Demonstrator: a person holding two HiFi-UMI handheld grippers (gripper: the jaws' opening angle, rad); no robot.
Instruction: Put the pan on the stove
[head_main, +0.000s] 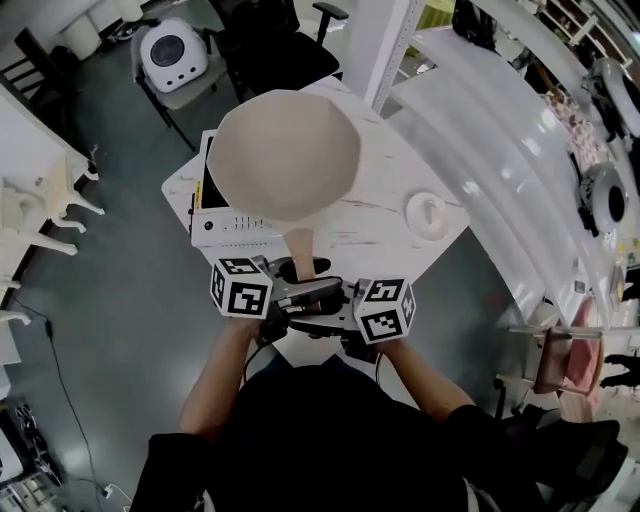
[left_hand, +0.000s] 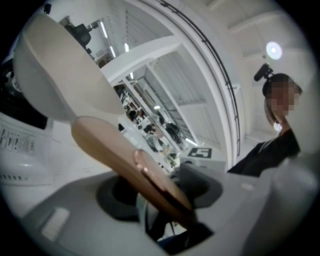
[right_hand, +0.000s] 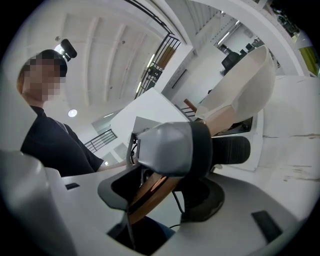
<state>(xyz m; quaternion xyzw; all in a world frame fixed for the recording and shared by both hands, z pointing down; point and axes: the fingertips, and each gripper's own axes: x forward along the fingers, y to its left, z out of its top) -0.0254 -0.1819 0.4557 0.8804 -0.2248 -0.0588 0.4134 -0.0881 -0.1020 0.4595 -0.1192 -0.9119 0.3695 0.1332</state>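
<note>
A large beige pan (head_main: 285, 150) hangs tilted in the air over the white table (head_main: 380, 235), hiding most of the white stove (head_main: 225, 228) below it. Its wooden handle (head_main: 300, 248) runs back toward me. My left gripper (head_main: 298, 293) and right gripper (head_main: 338, 300) meet on the handle from either side, both shut on it. In the left gripper view the handle (left_hand: 125, 165) crosses between the jaws of the left gripper (left_hand: 160, 192), with the pan (left_hand: 55, 75) up left and the stove (left_hand: 20, 145) beneath. In the right gripper view the handle (right_hand: 150, 192) lies in the right gripper (right_hand: 160, 195), below the pan (right_hand: 245, 90).
A small round white dish (head_main: 427, 214) sits on the table's right corner. Black office chairs (head_main: 270, 40) and a seat bearing a white rounded case (head_main: 170, 50) stand beyond the table. A curved white structure (head_main: 520, 150) runs along the right. Grey floor surrounds the table.
</note>
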